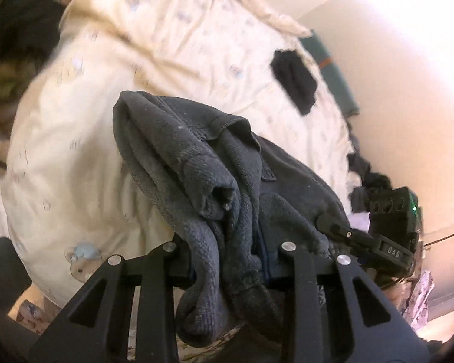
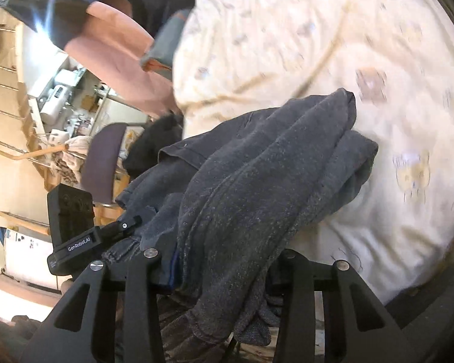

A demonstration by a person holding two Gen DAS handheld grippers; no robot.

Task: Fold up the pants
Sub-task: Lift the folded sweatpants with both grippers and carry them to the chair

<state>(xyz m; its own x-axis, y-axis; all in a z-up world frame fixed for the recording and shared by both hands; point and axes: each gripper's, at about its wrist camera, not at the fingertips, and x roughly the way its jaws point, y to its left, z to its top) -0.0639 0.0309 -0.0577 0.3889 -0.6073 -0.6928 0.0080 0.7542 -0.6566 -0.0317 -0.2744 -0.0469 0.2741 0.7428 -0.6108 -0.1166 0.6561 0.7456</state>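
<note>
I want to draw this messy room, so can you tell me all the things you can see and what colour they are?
pants: one, dark grey-blue, bunched up and draped over both grippers, above the bed.
bedspread: one, cream with small pale prints, covering the bed.
dark cloth: one, black, lying on the bedspread near its far edge.
chair: one, pink, beside the bed in the right wrist view.
cluttered shelves: too blurred to count, pale, beyond the chair.
left gripper: one, black, fingers bunched around the pants; jaw state hidden by cloth.
right gripper: one, black, likewise buried in the pants.
</note>
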